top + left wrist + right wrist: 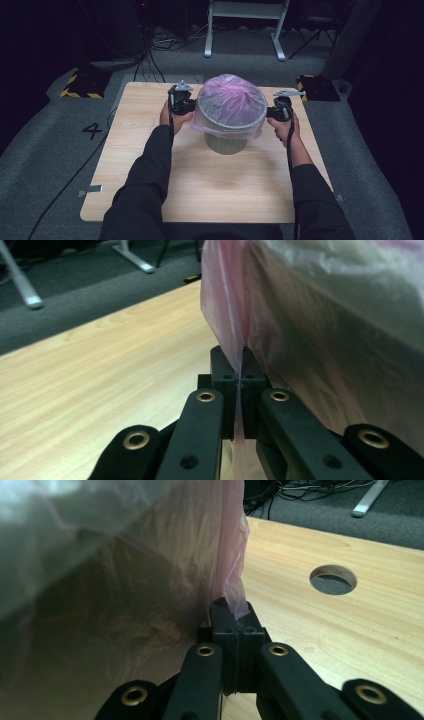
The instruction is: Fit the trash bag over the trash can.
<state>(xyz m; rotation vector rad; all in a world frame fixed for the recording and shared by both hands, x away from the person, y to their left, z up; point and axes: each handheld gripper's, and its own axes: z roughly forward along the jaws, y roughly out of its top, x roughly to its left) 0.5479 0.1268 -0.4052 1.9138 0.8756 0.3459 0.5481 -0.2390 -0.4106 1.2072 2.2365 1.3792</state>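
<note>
Your left gripper [186, 106] is clamped on a fold of the pink bag [231, 102]; your right gripper [274, 112] pinches the bag's opposite edge, jaws closed tight. Item: round grey-green bin [225, 143], upright mid-table, contents hidden. Covering: thin, translucent, crinkled pink plastic, domed over the bin's mouth and draped down its wall. Support: pale wood-grain table [150, 165] with one round hole [333, 579].

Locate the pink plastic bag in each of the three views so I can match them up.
High view: the pink plastic bag sits centre, draped over a bin.
Left gripper view: it takes up the right side, pinched in the jaws.
Right gripper view: it takes up the left side, pinched in the jaws.
Shared landmark: the wooden table.
</note>
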